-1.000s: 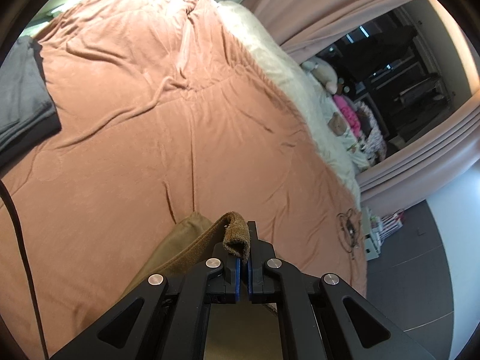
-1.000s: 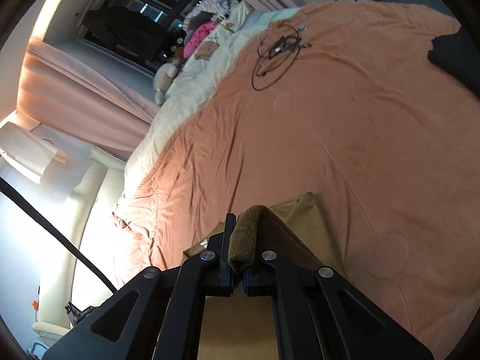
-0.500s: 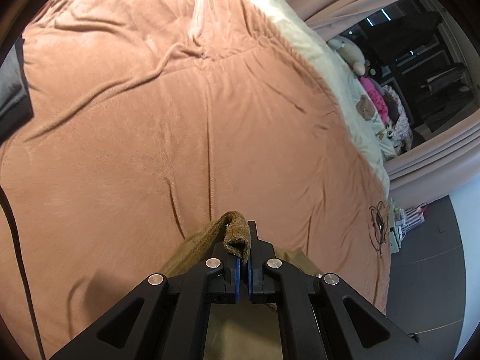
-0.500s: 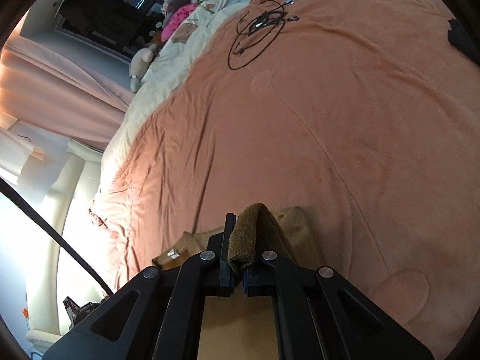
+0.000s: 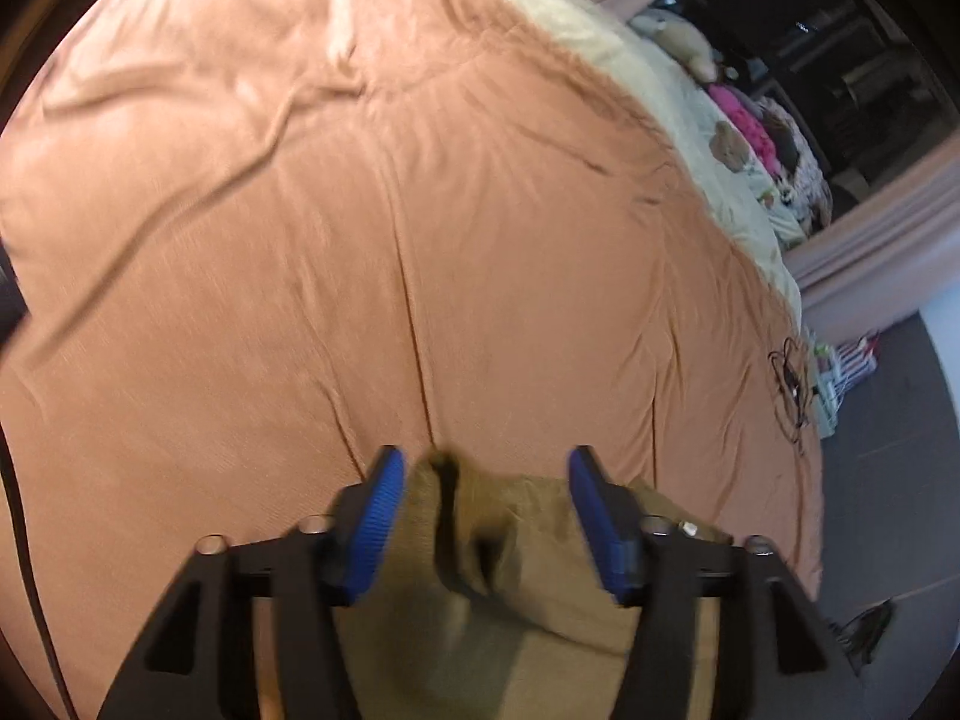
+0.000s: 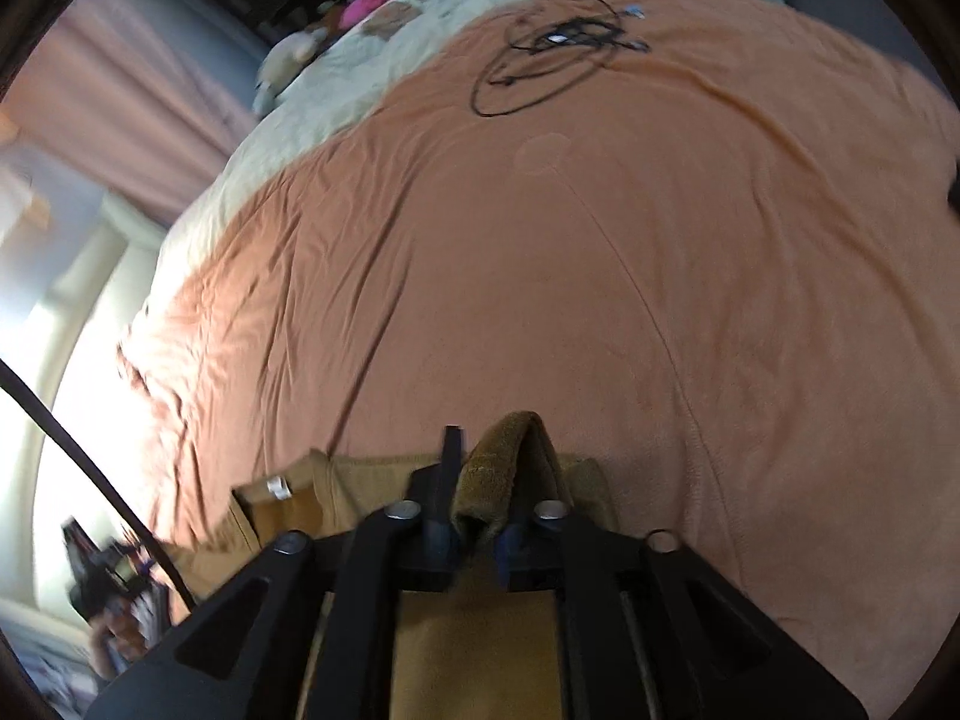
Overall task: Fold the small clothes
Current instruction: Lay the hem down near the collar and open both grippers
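A tan garment (image 5: 516,558) lies on the near edge of a peach bedspread (image 5: 420,252), open blanket stretching beyond. The left gripper (image 5: 486,480) has its jaws spread wide over the cloth; the right gripper (image 6: 480,468) pinches a folded hem. A coiled cable (image 6: 552,54) lies well apart.

— What do we see around us?
— A salmon blanket (image 5: 456,228) spread over the bed, a cream quilt (image 6: 336,96) along its far side.
— And past that?
— We spot a coiled black cable (image 6: 552,54) lying on the blanket, stuffed toys (image 5: 729,144) on the quilt, and pink curtains (image 6: 126,90) behind.
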A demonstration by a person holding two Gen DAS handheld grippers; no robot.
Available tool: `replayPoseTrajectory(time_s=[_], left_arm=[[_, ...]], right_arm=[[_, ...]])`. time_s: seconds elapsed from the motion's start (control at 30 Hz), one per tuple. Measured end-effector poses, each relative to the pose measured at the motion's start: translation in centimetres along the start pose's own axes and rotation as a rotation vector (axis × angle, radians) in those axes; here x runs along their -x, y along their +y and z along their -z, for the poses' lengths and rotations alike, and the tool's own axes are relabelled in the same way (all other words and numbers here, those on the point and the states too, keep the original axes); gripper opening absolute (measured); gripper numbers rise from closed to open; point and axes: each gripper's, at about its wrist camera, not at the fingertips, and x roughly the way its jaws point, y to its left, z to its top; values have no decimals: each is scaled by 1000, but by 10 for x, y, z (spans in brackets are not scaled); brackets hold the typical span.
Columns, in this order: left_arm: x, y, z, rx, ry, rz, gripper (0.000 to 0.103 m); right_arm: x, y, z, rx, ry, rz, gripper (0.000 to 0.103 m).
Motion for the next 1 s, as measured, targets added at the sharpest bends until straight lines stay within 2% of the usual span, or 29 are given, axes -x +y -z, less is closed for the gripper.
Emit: replayPoseTrajectory(time_s=[0.03, 0.1, 0.23, 0.47, 0.77, 1.0], left_arm=[[6, -3, 1, -42, -5, -14, 61], [11, -4, 3, -101, 10, -34, 61], [13, -5, 14, -209, 64, -100, 61], [0, -7, 48, -304, 137, -178, 61], [-27, -7, 77, -403, 207, -286, 61], [-49, 3, 73, -432, 241, -359, 61]], right_arm=[[5, 3, 1, 25, -6, 9, 46], [15, 7, 3, 70, -20, 27, 66], [32, 5, 9, 113, -16, 53, 66], [33, 18, 25, 238, 61, 117, 66], [5, 39, 37, 404, 164, 251, 73], [-27, 45, 41, 448, 218, 350, 73]])
